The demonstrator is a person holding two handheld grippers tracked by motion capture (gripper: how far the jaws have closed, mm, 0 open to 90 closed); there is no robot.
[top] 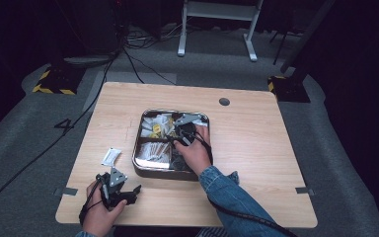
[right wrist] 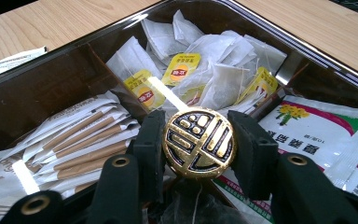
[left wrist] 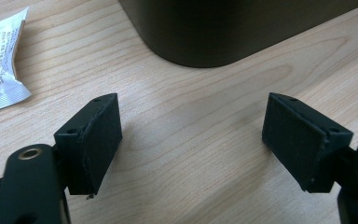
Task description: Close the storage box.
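A metal tray with compartments sits mid-table, holding tea bags, paper-wrapped sticks and printed sachets. My right gripper hangs over the tray, shut on a round gold-and-black patterned knob; both pads press its sides. In the high view the right gripper is above the tray's right half. My left gripper rests near the table's front left edge, open, nothing between its fingers. The tray's dark wall stands just beyond the left gripper.
A white sachet lies on the wood left of the tray, and in the left gripper view the sachet shows at the upper left. A cable hole is near the table's far edge. Bare wood spreads right of the tray.
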